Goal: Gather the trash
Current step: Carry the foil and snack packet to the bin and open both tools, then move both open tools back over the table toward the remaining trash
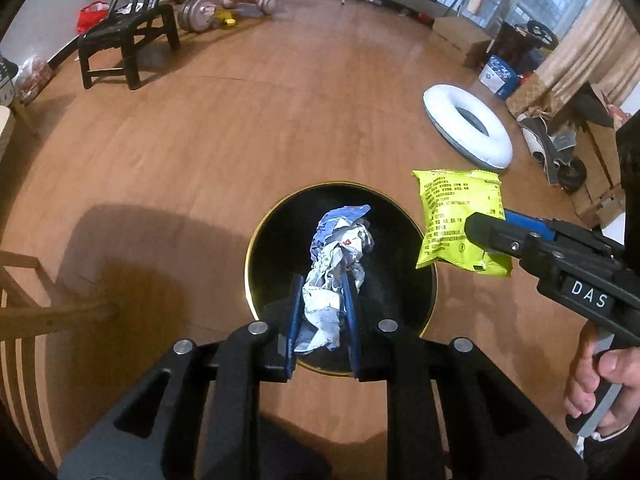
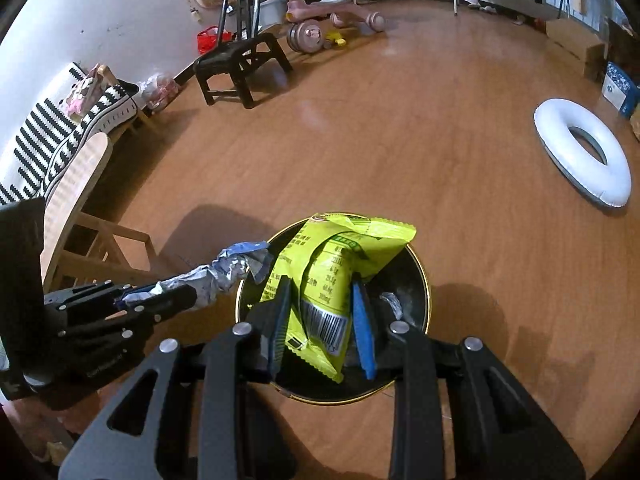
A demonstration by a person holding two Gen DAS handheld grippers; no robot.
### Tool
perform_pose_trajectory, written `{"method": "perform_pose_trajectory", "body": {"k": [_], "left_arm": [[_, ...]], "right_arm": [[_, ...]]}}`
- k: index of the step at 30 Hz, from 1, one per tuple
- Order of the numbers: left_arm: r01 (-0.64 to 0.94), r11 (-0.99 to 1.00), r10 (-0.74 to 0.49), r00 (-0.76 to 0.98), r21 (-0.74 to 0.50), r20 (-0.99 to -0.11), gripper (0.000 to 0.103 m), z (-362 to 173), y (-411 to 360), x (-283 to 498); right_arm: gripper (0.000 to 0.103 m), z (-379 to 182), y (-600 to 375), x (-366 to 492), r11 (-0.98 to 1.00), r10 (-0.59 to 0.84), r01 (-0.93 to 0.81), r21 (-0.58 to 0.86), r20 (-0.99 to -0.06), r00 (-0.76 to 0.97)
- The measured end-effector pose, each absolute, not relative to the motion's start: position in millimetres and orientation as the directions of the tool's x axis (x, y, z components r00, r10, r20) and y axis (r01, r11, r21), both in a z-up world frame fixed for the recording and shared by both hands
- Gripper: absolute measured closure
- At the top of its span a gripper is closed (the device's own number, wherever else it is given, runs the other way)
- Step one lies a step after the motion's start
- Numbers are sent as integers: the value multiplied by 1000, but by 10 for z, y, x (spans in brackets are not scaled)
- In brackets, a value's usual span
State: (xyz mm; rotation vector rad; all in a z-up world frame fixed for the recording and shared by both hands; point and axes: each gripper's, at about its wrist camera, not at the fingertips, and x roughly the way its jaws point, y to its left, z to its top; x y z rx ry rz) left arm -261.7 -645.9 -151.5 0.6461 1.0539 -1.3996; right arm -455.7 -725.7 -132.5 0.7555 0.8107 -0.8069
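Crumpled blue-and-white paper wrapper (image 1: 336,276) is clamped between the blue pads of the left gripper (image 1: 323,288), held over the round black gold-rimmed bin (image 1: 416,248). Yellow-green printed snack bag (image 2: 320,280) is pinched by the right gripper (image 2: 320,304), also above the bin; bin bottom mostly hidden w/ only a pale scrap visible. Wooden floor (image 1: 280,128) lies open around the bin; white inflatable ring (image 1: 468,128) sits well apart.
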Motion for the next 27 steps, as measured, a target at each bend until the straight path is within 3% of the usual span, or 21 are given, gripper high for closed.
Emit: {"method": "perform_pose_trajectory", "body": {"k": [2, 4, 5, 6, 11, 15, 17, 23, 27], "left_arm": [[970, 115, -456, -139, -213, -879, 81, -1565, -6496, -2623], [973, 114, -450, -132, -203, -883, 63, -1593, -6536, -2648], [973, 116, -449, -126, -198, -884, 46, -1615, -6543, -2641], [974, 120, -456, -120, -195, -882, 39, -1628, -6535, -2633], [960, 156, -479, -131, -231, -868, 30, -1594, -6460, -2518], [943, 228, -532, -88, -243, -842, 16, -1371, -6118, -2263], [936, 270, -557, -40, -226, -830, 14, -1221, -5871, -2054], [854, 502, -586, 218, -138, -780, 11, -657, -4652, -1132], [725, 682, -518, 387, -96, -762, 10, -379, -3499, -504]], "right_arm": [[67, -1324, -7293, -4556, 469, -316, 844, 262, -842, 437], [40, -1328, -7343, -4547, 459, -317, 851, 256, -848, 426], [39, -1321, -7351, -4550, 457, -324, 853, 251, -846, 423], [39, -1313, -7343, -4557, 458, -328, 854, 245, -847, 419], [38, -1237, -7276, -4491, 465, -330, 850, 249, -842, 427], [28, -1074, -7099, -4166, 523, -327, 817, 245, -827, 457], [28, -931, -6934, -3859, 573, -316, 782, 243, -816, 485], [21, -351, -6107, -2693, 754, -261, 616, 229, -756, 600], [20, -52, -5320, -1858, 864, -166, 454, 219, -727, 667]]}}
